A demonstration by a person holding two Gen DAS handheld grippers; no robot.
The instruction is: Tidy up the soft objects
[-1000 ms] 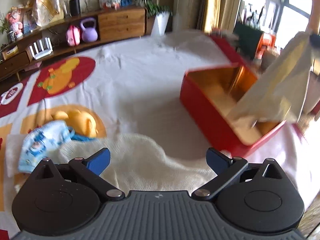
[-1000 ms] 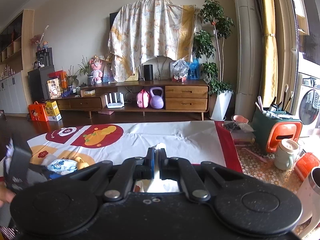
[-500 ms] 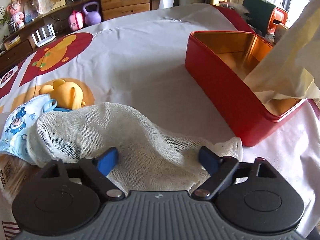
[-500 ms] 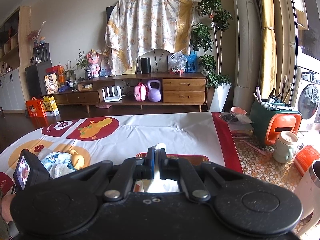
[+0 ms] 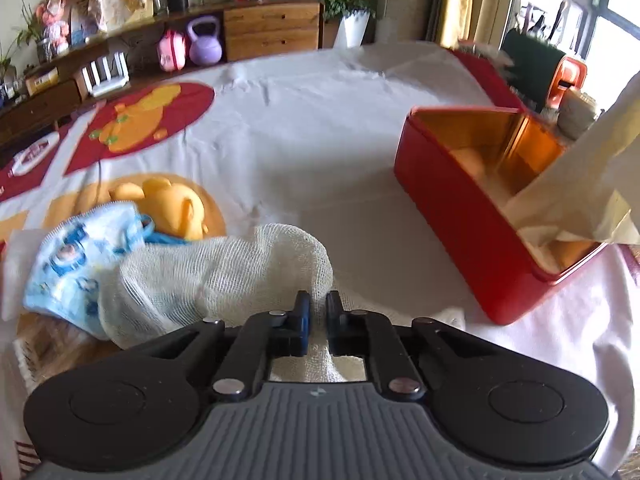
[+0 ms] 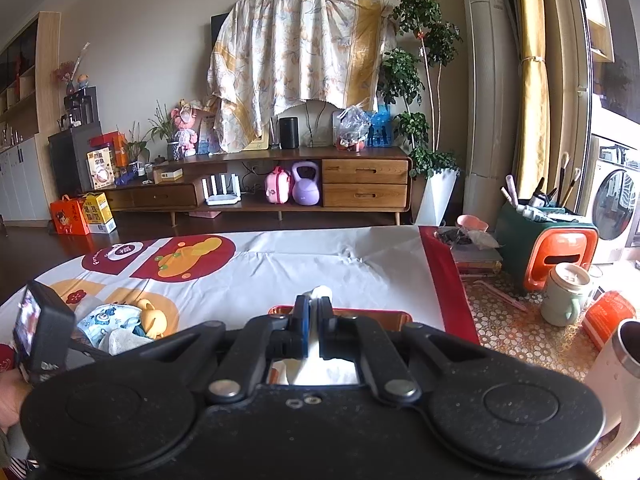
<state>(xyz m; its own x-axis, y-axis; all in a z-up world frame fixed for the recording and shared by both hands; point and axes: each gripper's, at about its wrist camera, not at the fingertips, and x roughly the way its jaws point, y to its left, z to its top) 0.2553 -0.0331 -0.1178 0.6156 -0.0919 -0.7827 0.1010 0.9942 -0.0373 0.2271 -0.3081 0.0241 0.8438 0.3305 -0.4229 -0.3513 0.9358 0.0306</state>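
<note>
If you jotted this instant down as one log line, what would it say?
left gripper: shut on gauze | right gripper: shut on tissue, hanging into red tin | mask: on table beside gauze

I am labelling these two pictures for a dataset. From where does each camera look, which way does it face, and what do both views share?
Left wrist: sits on the left gripper, low over the table, facing the red box; its fingers pinch the gauze cloth.
Right wrist: sits on the right gripper, higher, facing the wooden cabinet; its fingers pinch a pale cloth; the left gripper's housing and a hand show at lower left.
Shared: red box, gauze cloth, blue face mask, tablecloth, cabinet.
</note>
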